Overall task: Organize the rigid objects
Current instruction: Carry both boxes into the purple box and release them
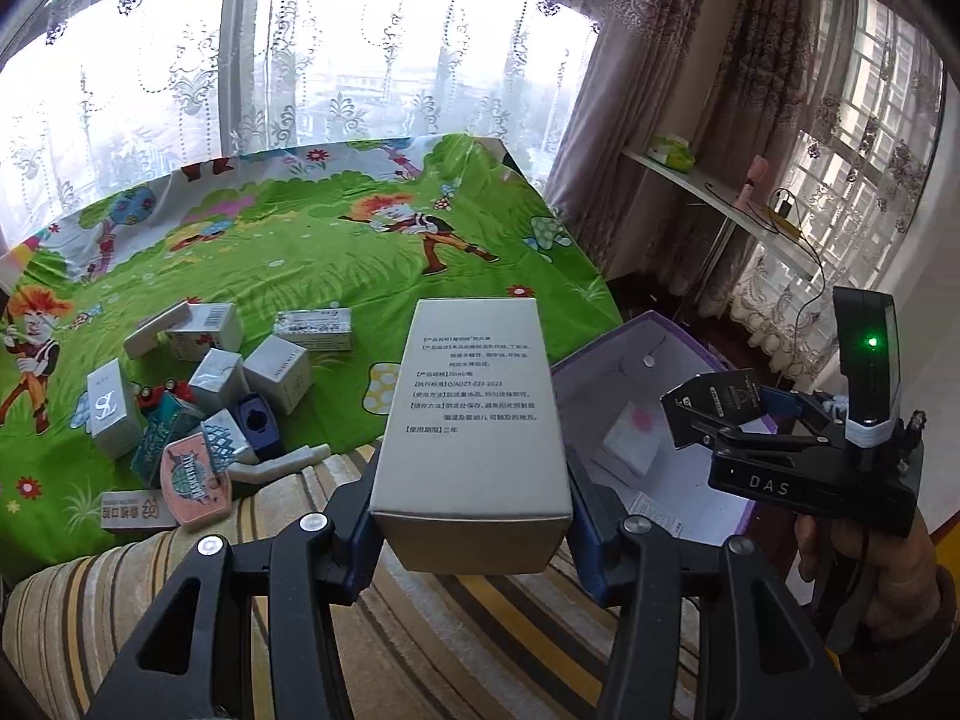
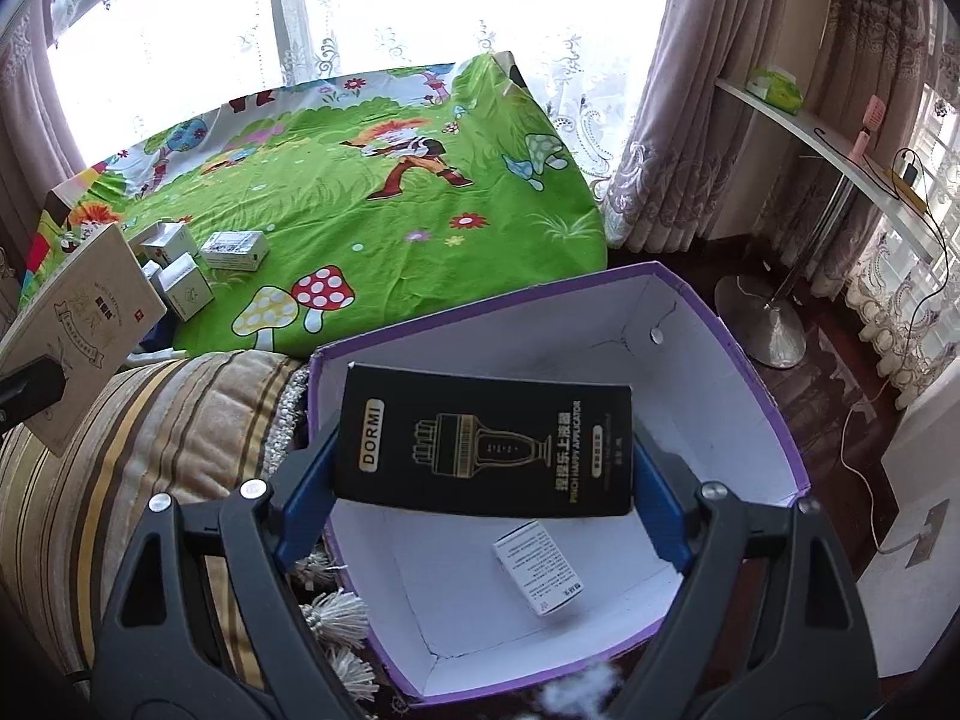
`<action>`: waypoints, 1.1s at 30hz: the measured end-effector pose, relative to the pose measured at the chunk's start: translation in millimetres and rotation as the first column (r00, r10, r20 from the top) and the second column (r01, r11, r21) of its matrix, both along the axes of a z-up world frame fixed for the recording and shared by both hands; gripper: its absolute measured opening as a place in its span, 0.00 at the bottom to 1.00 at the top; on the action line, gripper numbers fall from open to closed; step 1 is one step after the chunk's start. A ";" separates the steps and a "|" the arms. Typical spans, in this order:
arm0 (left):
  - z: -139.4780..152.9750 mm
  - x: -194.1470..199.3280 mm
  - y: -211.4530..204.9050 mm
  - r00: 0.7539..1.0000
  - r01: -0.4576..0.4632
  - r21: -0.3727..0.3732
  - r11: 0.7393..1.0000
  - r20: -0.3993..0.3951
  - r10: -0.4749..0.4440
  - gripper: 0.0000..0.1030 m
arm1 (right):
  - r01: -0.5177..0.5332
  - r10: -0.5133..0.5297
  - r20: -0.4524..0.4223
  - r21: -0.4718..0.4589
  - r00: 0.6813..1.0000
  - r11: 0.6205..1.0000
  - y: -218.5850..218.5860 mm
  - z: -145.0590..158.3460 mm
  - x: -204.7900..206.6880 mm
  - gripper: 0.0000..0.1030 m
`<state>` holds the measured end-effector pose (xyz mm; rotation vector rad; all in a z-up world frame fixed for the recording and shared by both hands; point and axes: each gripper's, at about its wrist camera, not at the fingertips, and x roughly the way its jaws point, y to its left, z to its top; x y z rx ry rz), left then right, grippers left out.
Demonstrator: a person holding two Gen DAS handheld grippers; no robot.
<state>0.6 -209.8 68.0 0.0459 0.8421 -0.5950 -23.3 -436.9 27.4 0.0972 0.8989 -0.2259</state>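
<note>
A bedroom in a home. A bed (image 1: 336,252) fills the middle of both views, covered with a bright green cartoon sheet (image 2: 372,192) showing children, flowers and mushrooms. Behind it, across the top of the frame, tall windows (image 1: 372,54) hang with white lace curtains (image 1: 180,90). Heavy patterned drapes (image 1: 660,90) fall at the upper right. A narrow white shelf (image 2: 798,120) stands by a second window on the right, above a dark wooden floor (image 2: 840,396).

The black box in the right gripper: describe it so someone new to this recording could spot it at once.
Find the purple bin with white inside walls beside the striped cushion. Above its opening, the right gripper holds the black box between blue pads. It alone is black with gold print reading DORMI; the small box in the bin is white.
</note>
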 end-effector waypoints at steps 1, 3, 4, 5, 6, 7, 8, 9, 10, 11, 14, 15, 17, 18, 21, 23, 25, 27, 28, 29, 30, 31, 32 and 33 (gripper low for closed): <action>-1.2 -0.8 -4.0 1.000 0.022 -0.013 1.000 -0.015 -0.022 0.51 | 0.013 -0.013 -0.002 0.004 1.000 1.000 -5.3 -0.5 -1.9 0.85; -3.5 -3.1 -11.0 0.998 0.055 -0.033 0.998 -0.036 -0.056 0.51 | 0.034 -0.034 -0.002 0.008 0.999 0.999 -14.7 -0.9 -5.0 0.85; -4.2 -3.9 -15.1 0.997 0.068 -0.038 0.997 -0.043 -0.069 0.51 | 0.045 -0.045 -0.002 0.008 0.999 0.999 -19.0 -0.6 -6.8 0.85; -4.6 -4.6 -18.6 0.995 0.081 -0.042 0.996 -0.048 -0.083 0.51 | 0.055 -0.055 0.000 0.009 0.998 0.998 -23.2 -0.1 -8.4 0.85; -5.0 -5.5 -21.2 0.994 0.096 -0.051 0.994 -0.054 -0.099 0.51 | 0.064 -0.064 0.000 0.011 0.998 0.998 -27.2 0.3 -9.7 0.85; -5.3 -5.8 -24.1 0.991 0.111 -0.060 0.992 -0.061 -0.115 0.51 | 0.073 -0.073 0.001 0.014 0.997 0.997 -30.8 0.9 -10.7 0.85; -5.4 -5.9 -26.9 0.989 0.125 -0.069 0.990 -0.068 -0.130 0.51 | 0.081 -0.081 0.001 0.017 0.997 0.997 -34.0 1.1 -11.7 0.85; -5.2 -5.8 -29.9 0.987 0.138 -0.077 0.987 -0.075 -0.144 0.51 | 0.090 -0.090 0.000 0.017 0.996 0.996 -36.8 1.5 -12.7 0.85; -4.9 -6.2 -32.4 0.984 0.149 -0.088 0.985 -0.081 -0.156 0.52 | 0.099 -0.099 -0.001 0.016 0.995 0.995 -39.6 1.6 -12.7 0.86; -4.8 -5.9 -34.4 0.982 0.159 -0.097 0.983 -0.088 -0.168 0.53 | 0.107 -0.107 -0.001 0.016 0.994 0.994 -42.1 1.8 -13.2 0.86; -2.3 -8.0 -36.3 0.979 0.175 -0.108 0.979 -0.082 -0.184 0.73 | 0.129 -0.129 0.002 0.025 0.992 0.991 -48.8 2.2 -14.5 0.87; -1.1 -9.0 -35.6 0.981 0.174 -0.107 0.979 -0.070 -0.182 0.77 | 0.136 -0.136 0.006 0.031 0.991 0.990 -50.8 2.5 -15.5 0.87; 1.1 -9.0 -33.2 0.983 0.167 -0.104 0.980 -0.055 -0.173 0.79 | 0.153 -0.153 0.013 0.041 0.988 0.987 -54.2 3.1 -16.3 0.88; 2.4 -8.9 -32.0 0.986 0.157 -0.099 0.983 -0.049 -0.162 0.79 | 0.158 -0.159 0.015 0.047 0.987 0.986 -55.6 3.6 -16.6 0.88; 6.0 -7.1 -27.6 0.992 0.123 -0.084 0.989 -0.024 -0.125 0.80 | 0.164 -0.165 0.022 0.058 0.986 0.985 -57.3 5.5 -17.0 0.89; 8.4 -5.6 -24.4 0.996 0.086 -0.064 0.994 -0.006 -0.086 0.81 | 0.169 -0.172 0.034 0.063 0.985 0.984 -57.8 8.1 -17.5 0.90; 9.8 -6.2 -18.9 0.998 0.060 -0.068 0.996 0.033 -0.058 0.81 | 0.205 -0.206 0.040 0.033 0.978 0.978 -56.6 11.4 -17.8 0.93; 11.4 -9.1 -13.5 0.996 0.038 -0.067 0.997 0.089 -0.032 0.81 | 0.227 -0.226 0.045 -0.018 0.973 0.974 -53.3 14.9 -16.1 0.93; 11.8 -10.3 -12.7 0.993 0.041 -0.052 0.998 0.111 -0.035 0.81 | 0.221 -0.219 0.052 -0.033 0.974 0.975 -51.6 16.4 -15.4 0.93; 12.5 -10.8 -12.5 0.991 0.049 -0.036 0.998 0.128 -0.044 0.81 | 0.208 -0.205 0.065 -0.036 0.977 0.978 -49.4 17.7 -15.4 0.93; 13.5 -10.9 -11.3 0.989 0.053 -0.027 0.998 0.140 -0.048 0.81 | 0.194 -0.191 0.078 -0.027 0.978 0.981 -47.3 18.6 -15.7 0.93; 14.4 -11.4 -9.6 0.988 0.055 -0.023 0.998 0.149 -0.051 0.81 | 0.182 -0.180 0.086 -0.014 0.980 0.983 -45.3 19.3 -15.7 0.94; 15.2 -12.0 -7.8 0.987 0.058 -0.017 0.998 0.153 -0.055 0.81 | 0.168 -0.167 0.092 -0.001 0.982 0.986 -43.2 20.1 -15.2 0.94; 15.5 -12.5 -6.1 0.986 0.060 -0.007 0.998 0.157 -0.058 0.81 | 0.148 -0.148 0.091 0.006 0.985 0.989 -40.0 20.7 -14.2 0.94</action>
